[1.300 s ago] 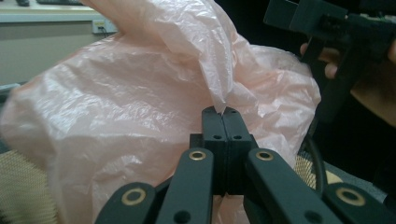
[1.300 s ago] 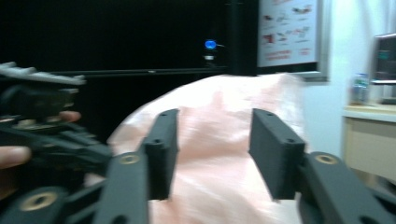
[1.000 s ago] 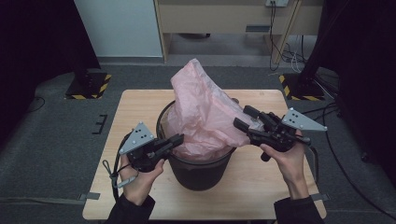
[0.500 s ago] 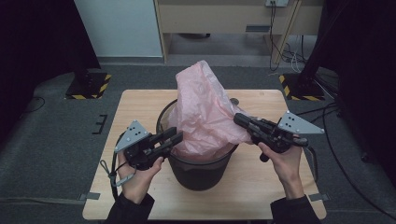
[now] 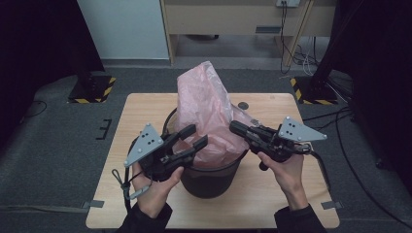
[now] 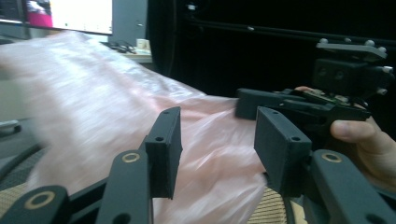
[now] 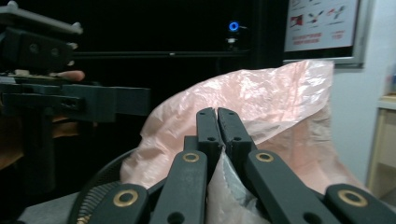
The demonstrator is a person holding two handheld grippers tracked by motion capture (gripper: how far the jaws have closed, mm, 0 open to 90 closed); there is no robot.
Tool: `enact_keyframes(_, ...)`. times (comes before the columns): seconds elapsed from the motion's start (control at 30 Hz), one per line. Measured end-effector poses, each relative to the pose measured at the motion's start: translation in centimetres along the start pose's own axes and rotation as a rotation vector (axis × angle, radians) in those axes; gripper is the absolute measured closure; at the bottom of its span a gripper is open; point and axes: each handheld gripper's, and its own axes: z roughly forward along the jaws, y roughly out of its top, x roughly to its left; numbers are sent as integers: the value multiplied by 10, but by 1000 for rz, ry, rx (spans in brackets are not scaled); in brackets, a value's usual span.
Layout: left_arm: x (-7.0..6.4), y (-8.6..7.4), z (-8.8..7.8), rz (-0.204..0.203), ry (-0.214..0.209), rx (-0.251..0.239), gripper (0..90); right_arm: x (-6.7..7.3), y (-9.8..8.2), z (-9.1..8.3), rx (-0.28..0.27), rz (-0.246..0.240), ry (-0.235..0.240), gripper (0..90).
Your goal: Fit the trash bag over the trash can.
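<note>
High view: a person's two hands come in from the near edge of a wooden table (image 5: 145,104), each w/ a black two-jaw gripper, both angled toward a dark round bin (image 5: 210,175) in the table's middle. A pink plastic bag (image 5: 206,104) stands puffed up out of the bin, peak rising toward the far side. Left hand (image 5: 151,187) sits at the bin's near-left rim, wrist low, left gripper (image 5: 190,137) pointing up and across to the bag's left flank. Its jaws are about half open, have just been opening; bag film lies between and behind them in the left gripper view (image 6: 215,140), but the pads aren't pressing it, so nothing held. Right hand (image 5: 286,170) is at the bin's right rim, gripper held roughly level, aimed left at the bag. Right gripper (image 5: 237,127) jaws are closed tight w/ a fold of the pink bag pinched between the pads, clear in the right gripper view (image 7: 217,122). Vs a sec ago: left jaws were closed at the bag's edge by the bin rim, now apart and lifted a bit above the rim; right jaws stood open beside the bag, now clamped on it; the bag's peak leans about the same, bin hasn't shifted on the table.
</note>
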Motion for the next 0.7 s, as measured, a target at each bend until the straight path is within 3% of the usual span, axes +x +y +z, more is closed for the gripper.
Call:
enact_keyframes(0.07,-3,-1,6,13,-17,18,490,3,-2,4,-13,40,31,883)
enact_keyframes(0.27,-7,-10,20,38,-44,87,449,6,-3,6,-40,78,56,884)
enact_keyframes(0.53,-14,-16,31,67,-60,114,432,14,2,12,-26,71,92,884)
enact_keyframes(0.6,-14,-16,31,71,-59,116,461,18,4,15,-16,72,113,883)
enact_keyframes(0.7,-13,-16,31,65,-62,118,624,22,5,19,5,68,136,879)
